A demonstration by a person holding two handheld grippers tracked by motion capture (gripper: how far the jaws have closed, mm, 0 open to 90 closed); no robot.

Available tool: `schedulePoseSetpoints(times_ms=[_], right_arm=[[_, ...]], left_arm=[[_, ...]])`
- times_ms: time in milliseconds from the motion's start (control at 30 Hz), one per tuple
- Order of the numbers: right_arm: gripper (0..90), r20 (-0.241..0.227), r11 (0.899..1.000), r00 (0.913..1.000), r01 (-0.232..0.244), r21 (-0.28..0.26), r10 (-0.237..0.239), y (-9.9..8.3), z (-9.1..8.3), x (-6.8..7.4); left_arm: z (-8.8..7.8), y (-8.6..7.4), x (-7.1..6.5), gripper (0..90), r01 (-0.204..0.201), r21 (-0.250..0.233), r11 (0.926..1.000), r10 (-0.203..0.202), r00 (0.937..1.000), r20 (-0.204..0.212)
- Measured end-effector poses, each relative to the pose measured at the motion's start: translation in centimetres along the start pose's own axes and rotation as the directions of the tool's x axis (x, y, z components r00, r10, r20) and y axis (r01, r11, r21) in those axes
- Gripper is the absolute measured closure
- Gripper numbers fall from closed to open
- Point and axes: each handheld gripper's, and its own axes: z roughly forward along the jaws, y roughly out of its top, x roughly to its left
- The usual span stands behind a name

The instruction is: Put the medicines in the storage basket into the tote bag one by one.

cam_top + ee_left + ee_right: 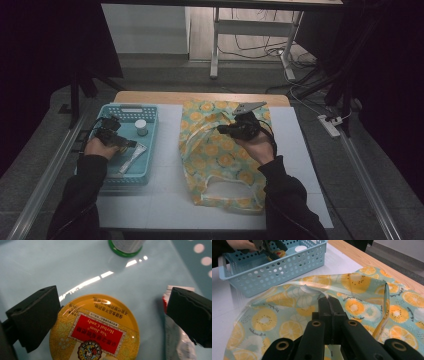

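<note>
A round yellow candy tin (95,330) with a red label lies on the floor of a light blue basket (125,108). My left gripper (112,300) hangs over it, open, with one jaw on each side of the tin; the right jaw stands well clear of it. In the high view the left gripper (120,141) is inside the basket. A fruit-print bag (220,155) lies on the white table. My right gripper (328,301) is shut on the bag's white-trimmed rim and holds that edge up; from above the right gripper (223,129) is over the bag's upper part.
In the basket (274,272) a small white-lidded jar (141,126) stands behind the tin, and a white tube (132,159) lies beside it. The jar's green base (126,251) and the tube (175,342) flank the left jaws. The bag's handles (227,192) lie towards the near edge.
</note>
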Motion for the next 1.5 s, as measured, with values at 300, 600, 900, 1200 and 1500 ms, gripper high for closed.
schedulePoseSetpoints(times_ms=[300,600,900,1200,1500], right_arm=[[90.0,0.0,1.0,1.0,0.006,-0.005,-0.006,0.1,0.0,0.2],[90.0,-0.002,1.0,1.0,0.008,-0.001,-0.008,0.0,0.1,0.1],[90.0,-0.003,1.0,1.0,0.007,-0.001,-0.007,0.0,0.0,0.0],[90.0,-0.001,1.0,1.0,0.002,-0.007,-0.002,-0.1,0.0,-0.1],[90.0,0.006,1.0,1.0,-0.002,-0.014,0.002,-0.1,-0.2,-0.4]], left_arm=[[-0.3,0.0,-0.3,2.5,0.004,0.075,0.9972,-0.002,0.9996,-0.03],[-0.4,-0.4,-0.5,13.2,-0.008,0.147,0.9891,0.022,0.9951,-0.096],[-0.5,-0.4,-0.6,20.3,0.007,0.148,0.9889,0.009,0.9942,-0.107],[-2.0,-0.3,-0.9,20.6,0.007,0.049,0.9987,-0.004,0.9971,-0.076],[-3.5,-0.4,-1.7,20.6,-0.034,-0.034,0.9988,0.033,0.9991,-0.027]])
